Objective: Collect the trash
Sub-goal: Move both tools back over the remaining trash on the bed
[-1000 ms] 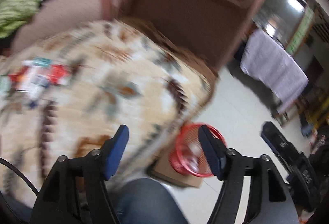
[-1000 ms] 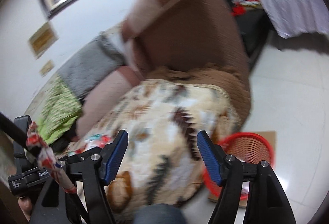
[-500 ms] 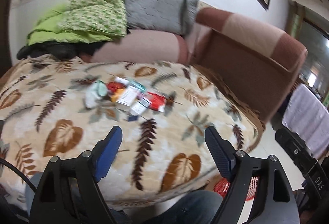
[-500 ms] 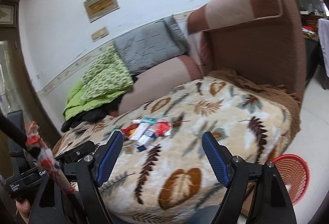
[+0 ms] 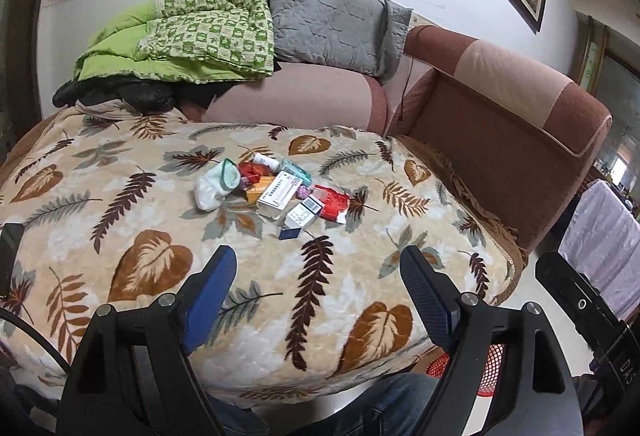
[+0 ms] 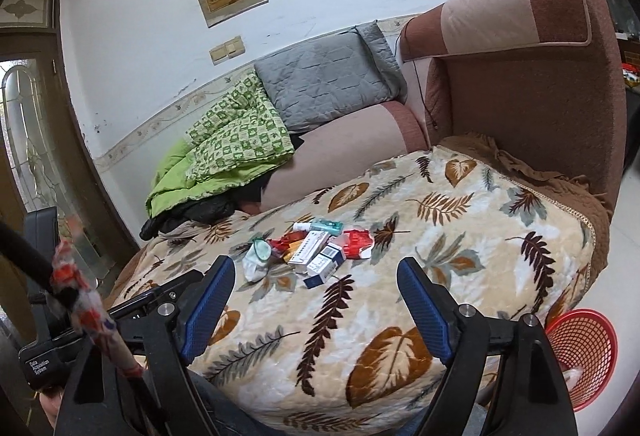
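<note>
- Blue-padded jaws frame the foreground in both wrist views. We find the left gripper (image 5: 320, 296) with its jaws wide apart and nothing between them; the right gripper (image 6: 316, 300) is likewise spread and empty.
- Both grippers hover above the near edge of the leaf-patterned blanket (image 5: 132, 228), apart from it and well short of any item.
- A red mesh basket (image 6: 580, 352) stands on the floor just beside the blanket's near right corner. We take it to be the trash receptacle; something pale appears to lie in it, though we cannot identify it.
- Further in, at the middle of the blanket, sits the trash pile (image 5: 276, 192): a crumpled white tissue (image 5: 210, 190) on its left, a long white carton (image 5: 280, 192) at the centre, a blue-and-white packet (image 5: 304, 214) nearer to us, a torn red wrapper (image 5: 334, 202) on the right, and a teal box (image 5: 296, 172) at the back. The items touch or overlap.
- Behind lie a green quilt (image 5: 208, 32), a grey cushion (image 5: 328, 24) and the brown sofa arm (image 5: 500, 116).
- Judgement: the step in hand is the approach to the pile. The next move calls for reaching forward, choosing an item at the pile's edge, most likely the near packet, closing on it alone, then carrying it right to the basket.
</note>
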The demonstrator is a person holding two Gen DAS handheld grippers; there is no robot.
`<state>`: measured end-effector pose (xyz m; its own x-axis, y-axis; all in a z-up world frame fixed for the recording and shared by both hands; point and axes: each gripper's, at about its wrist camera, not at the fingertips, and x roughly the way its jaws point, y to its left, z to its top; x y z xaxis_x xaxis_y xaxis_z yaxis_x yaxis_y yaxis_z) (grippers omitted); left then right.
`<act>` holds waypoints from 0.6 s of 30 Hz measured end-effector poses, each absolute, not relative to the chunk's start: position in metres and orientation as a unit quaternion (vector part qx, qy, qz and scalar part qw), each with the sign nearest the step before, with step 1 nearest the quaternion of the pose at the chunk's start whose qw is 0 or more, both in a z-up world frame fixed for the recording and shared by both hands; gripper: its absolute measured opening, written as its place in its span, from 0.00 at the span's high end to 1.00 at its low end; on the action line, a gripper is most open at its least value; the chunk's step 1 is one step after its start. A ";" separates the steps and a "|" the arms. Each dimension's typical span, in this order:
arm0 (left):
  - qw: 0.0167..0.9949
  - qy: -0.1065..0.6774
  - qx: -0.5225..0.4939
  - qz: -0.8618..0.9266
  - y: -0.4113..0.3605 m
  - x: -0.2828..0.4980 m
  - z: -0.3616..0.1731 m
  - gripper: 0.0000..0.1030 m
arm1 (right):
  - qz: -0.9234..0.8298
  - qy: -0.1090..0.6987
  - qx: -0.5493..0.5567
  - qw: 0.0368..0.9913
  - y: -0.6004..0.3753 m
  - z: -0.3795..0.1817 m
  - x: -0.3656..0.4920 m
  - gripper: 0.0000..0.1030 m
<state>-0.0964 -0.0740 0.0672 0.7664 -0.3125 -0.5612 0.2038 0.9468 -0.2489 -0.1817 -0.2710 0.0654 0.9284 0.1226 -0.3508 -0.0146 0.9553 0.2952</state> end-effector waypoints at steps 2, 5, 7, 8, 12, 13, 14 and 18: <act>0.936 0.314 -0.088 -0.133 -0.070 -0.096 0.068 0.20 | 0.040 0.186 0.147 0.971 -0.269 0.065 -0.181 0.15; 0.937 0.313 -0.089 -0.125 -0.063 -0.096 0.070 0.20 | 0.049 0.185 0.149 0.970 -0.264 0.064 -0.178 0.15; 0.939 0.310 -0.090 -0.117 -0.058 -0.097 0.072 0.20 | 0.055 0.184 0.150 0.970 -0.261 0.065 -0.175 0.15; 0.940 0.309 -0.090 -0.114 -0.056 -0.096 0.072 0.20 | 0.058 0.184 0.150 0.970 -0.259 0.065 -0.173 0.15; 0.942 0.306 -0.090 -0.101 -0.047 -0.095 0.076 0.20 | 0.068 0.182 0.152 0.969 -0.253 0.065 -0.165 0.15; 0.943 0.307 -0.089 -0.097 -0.045 -0.094 0.077 0.20 | 0.071 0.182 0.152 0.969 -0.251 0.065 -0.163 0.15; 0.943 0.307 -0.090 -0.094 -0.043 -0.094 0.078 0.20 | 0.072 0.182 0.153 0.969 -0.250 0.065 -0.161 0.15; 0.946 0.301 -0.087 -0.078 -0.034 -0.093 0.081 0.20 | 0.081 0.186 0.163 0.966 -0.247 0.062 -0.149 0.15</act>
<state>-0.0933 -0.0344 0.0814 0.8065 -0.2008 -0.5561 0.0964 0.9727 -0.2113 -0.1491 -0.2470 0.0624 0.9179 0.2178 -0.3317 -0.0967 0.9335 0.3454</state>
